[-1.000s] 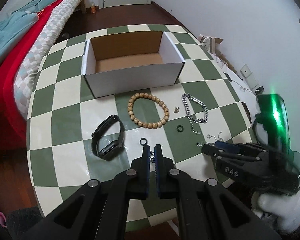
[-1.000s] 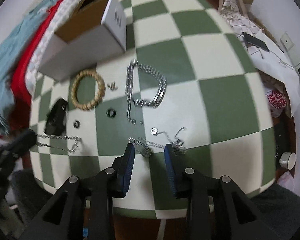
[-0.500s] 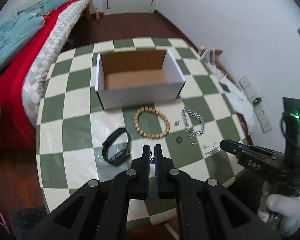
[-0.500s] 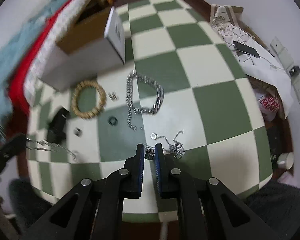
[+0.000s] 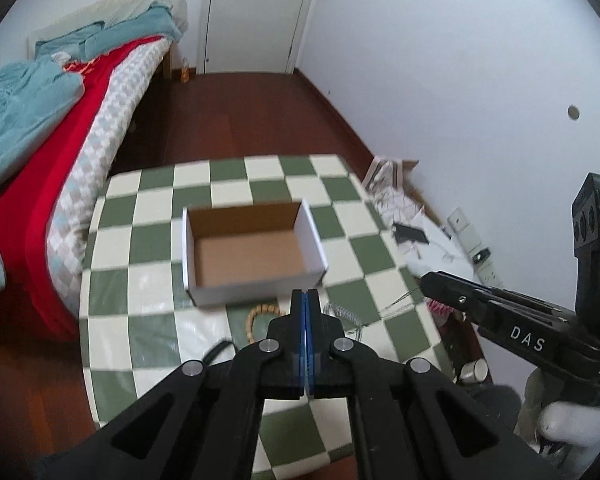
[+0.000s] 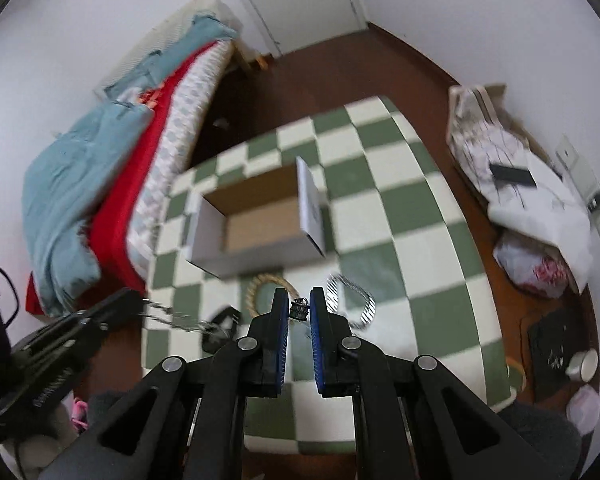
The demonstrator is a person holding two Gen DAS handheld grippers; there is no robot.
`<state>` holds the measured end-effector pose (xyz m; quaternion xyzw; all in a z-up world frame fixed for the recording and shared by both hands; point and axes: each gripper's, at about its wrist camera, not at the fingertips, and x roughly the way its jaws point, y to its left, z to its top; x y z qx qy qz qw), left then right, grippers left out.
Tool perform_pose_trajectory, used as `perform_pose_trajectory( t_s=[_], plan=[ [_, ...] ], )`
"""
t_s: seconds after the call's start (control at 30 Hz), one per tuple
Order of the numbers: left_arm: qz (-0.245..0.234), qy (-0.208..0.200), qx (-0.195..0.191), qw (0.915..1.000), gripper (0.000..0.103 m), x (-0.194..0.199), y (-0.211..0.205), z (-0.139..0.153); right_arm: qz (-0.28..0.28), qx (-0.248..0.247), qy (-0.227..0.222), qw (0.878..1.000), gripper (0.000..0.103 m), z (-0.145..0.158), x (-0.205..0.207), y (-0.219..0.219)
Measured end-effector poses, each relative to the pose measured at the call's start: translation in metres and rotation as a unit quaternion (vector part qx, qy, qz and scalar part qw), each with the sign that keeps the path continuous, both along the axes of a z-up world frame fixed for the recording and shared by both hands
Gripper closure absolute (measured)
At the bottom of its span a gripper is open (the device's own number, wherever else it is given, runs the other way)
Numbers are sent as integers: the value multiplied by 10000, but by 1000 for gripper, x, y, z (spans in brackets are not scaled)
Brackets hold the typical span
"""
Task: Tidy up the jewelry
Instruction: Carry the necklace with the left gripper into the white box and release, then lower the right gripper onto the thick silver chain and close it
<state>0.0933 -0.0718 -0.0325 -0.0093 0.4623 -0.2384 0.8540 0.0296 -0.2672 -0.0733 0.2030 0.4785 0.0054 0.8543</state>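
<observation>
Both grippers had risen from the bench (image 5: 112,300). The right gripper (image 6: 300,310), fingers just closed, pinched a small charm (image 6: 299,309); the left gripper (image 5: 305,300), fingers pressed together, trailed a thin chain (image 6: 172,318) at lower left. Judged next: carry to the box (image 5: 252,252), centre frame.

Black linkage arms, silver rivets; blue-padded fingers (image 6: 280,344); white "DAS" lettering (image 5: 527,338)
</observation>
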Motion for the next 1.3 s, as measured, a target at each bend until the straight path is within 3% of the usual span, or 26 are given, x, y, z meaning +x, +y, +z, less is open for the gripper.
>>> perform_pose_trajectory(
  t_s=[0.2, 0.43, 0.63, 0.8, 0.83, 0.9, 0.93, 0.97, 1.0, 1.07, 1.13, 1.3],
  plan=[
    [52, -196, -123, 9997, 103, 35, 1, 25, 193, -76, -372, 9991, 92, 44, 31, 12],
    [184, -252, -47, 9995, 103, 77, 3, 29, 348, -166, -616, 9974, 92, 75, 79, 25],
    [313, 79, 89, 9994, 103, 117, 6, 4, 512, -189, -559, 9969, 92, 75, 119, 38],
    [677, 438, 642, 9947, 97, 148, 13, -46, 625, -226, -111, 9977, 92, 40, 160, 49],
    [744, 487, 747, 9932, 90, 153, 13, -55, 616, -224, 37, 9978, 91, 28, 169, 50],
    [844, 590, 906, 9905, 63, 160, 15, -75, 670, -254, 338, 9969, 91, 4, 184, 52],
    [879, 639, 986, 9892, 28, 162, 15, -82, 697, -235, 543, 9958, 90, -12, 193, 53],
    [992, 673, 1113, 9865, 7, 165, 17, -91, 689, -230, 673, 9951, 90, -25, 198, 53],
    [1037, 694, 1139, 9856, 6, 167, 18, -95, 709, -275, 841, 9936, 90, -38, 203, 53],
    [1132, 798, 1212, 9829, 4, 170, 21, -104, 703, -344, 1171, 9900, 73, -64, 210, 52],
    [1196, 824, 1273, 9812, 2, 170, 23, -108, 663, -433, 1402, 9869, 49, -82, 213, 50],
    [1391, 651, 1398, 9782, 1, 168, 30, -106, 539, -699, 1538, 9842, 21, -96, 210, 42]
  ],
)
